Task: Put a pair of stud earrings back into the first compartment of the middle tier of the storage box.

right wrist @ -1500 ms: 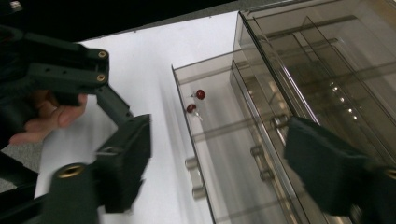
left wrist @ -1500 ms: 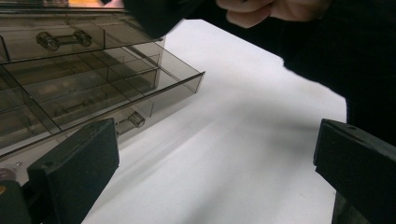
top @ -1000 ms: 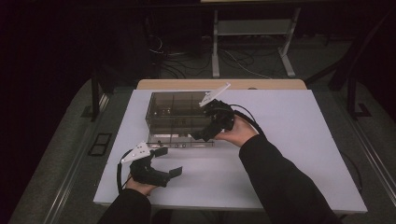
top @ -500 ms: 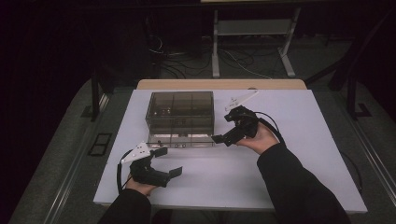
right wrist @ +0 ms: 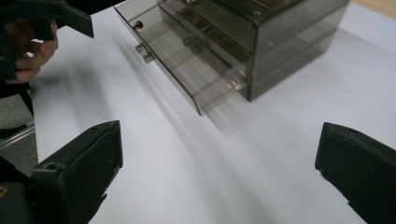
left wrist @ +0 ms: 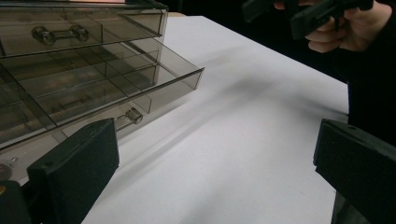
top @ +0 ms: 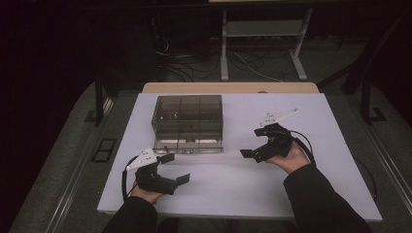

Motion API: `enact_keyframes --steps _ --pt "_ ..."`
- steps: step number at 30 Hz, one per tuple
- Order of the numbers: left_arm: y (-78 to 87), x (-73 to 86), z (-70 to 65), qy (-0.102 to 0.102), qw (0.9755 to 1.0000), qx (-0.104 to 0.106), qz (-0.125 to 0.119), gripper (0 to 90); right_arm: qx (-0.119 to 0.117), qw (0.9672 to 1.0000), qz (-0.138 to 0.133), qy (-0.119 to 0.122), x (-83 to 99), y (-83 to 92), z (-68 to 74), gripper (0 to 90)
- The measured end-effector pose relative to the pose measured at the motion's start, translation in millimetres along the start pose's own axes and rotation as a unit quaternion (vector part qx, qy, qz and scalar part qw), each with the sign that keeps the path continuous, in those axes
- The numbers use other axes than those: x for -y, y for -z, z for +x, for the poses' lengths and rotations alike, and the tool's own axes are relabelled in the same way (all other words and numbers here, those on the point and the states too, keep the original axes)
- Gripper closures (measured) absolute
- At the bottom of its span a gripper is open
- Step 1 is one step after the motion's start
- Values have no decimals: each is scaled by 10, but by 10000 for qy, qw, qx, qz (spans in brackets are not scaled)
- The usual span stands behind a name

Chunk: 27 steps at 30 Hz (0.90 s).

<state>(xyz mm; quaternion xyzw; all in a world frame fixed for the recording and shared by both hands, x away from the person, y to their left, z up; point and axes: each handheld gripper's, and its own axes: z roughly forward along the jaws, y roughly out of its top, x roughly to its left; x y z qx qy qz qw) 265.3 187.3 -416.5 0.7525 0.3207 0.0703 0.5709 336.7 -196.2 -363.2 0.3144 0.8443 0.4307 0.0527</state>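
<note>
**Black jaws apart, smoked-plastic drawer box ahead**

Black foam pads frame each gripper view, and both pairs of jaws stand wide apart with nothing between them. The left gripper [top: 167, 169] sits low over the white table [top: 233, 189], near its front edge; ahead and to its left is the clear drawer box [top: 188, 121], its bottom drawer [left wrist: 116, 93] pulled partly out. The right gripper [top: 252, 145] hovers just right of the box, apart from it. Box contents are hard to make out through the tinted walls; a small red item [right wrist: 138, 24] shows in the open drawer. Blur smears the right gripper view, and frame edges crop the box.
</note>
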Motion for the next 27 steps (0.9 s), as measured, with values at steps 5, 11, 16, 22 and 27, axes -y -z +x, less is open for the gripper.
enact_keyframes --steps 5,11,16,22,27 --pt "-5 2 1 -3 10000 -13 1 0 106 9997 -166 -148 220 149 -21 2" --pt "-7 1 -8 -8 10000 -25 16 0 251 9989 -306 -257 469 297 -12 2" --pt "-6 4 -3 7 10000 -43 13 0 376 9978 -406 -355 704 383 -15 2" --pt "-4 9 -5 7 10000 -47 38 0 526 9958 -502 -549 932 446 -77 2" --pt "-11 16 2 19 9999 -61 78 0 648 9943 -585 -613 1040 516 -98 2"
